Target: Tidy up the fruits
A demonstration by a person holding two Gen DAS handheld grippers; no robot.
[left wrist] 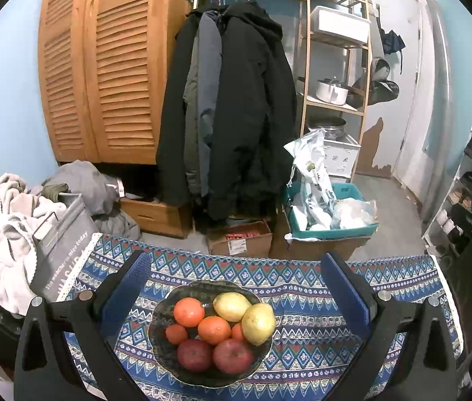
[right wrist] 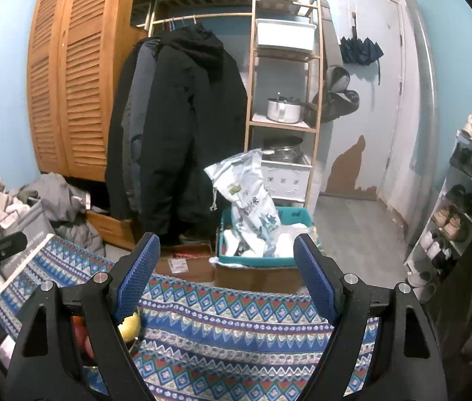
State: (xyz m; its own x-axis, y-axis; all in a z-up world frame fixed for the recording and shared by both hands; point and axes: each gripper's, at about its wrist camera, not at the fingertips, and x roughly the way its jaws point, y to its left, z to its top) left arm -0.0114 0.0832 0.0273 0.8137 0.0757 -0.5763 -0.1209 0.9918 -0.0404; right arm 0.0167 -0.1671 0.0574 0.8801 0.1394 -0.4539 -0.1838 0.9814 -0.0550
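Observation:
A dark glass bowl (left wrist: 165,364) stands on a blue patterned tablecloth (left wrist: 303,284). It holds two yellow lemons (left wrist: 258,323), several oranges (left wrist: 214,329) and two red apples (left wrist: 232,356). My left gripper (left wrist: 234,264) hovers over the bowl with its blue pads wide apart and nothing between them. In the right wrist view my right gripper (right wrist: 227,250) is open and empty over the tablecloth (right wrist: 236,327), to the right of the bowl. Only one lemon (right wrist: 129,327) and a bit of red fruit (right wrist: 80,336) show behind its left finger.
Beyond the table's far edge stand a wooden louvred wardrobe (left wrist: 102,67), hanging dark coats (left wrist: 232,110), a shelf rack (left wrist: 336,67), a teal crate with bags (left wrist: 329,214) and cardboard boxes (left wrist: 239,240). A laundry pile (left wrist: 8,214) lies left, a shoe rack (right wrist: 463,193) right.

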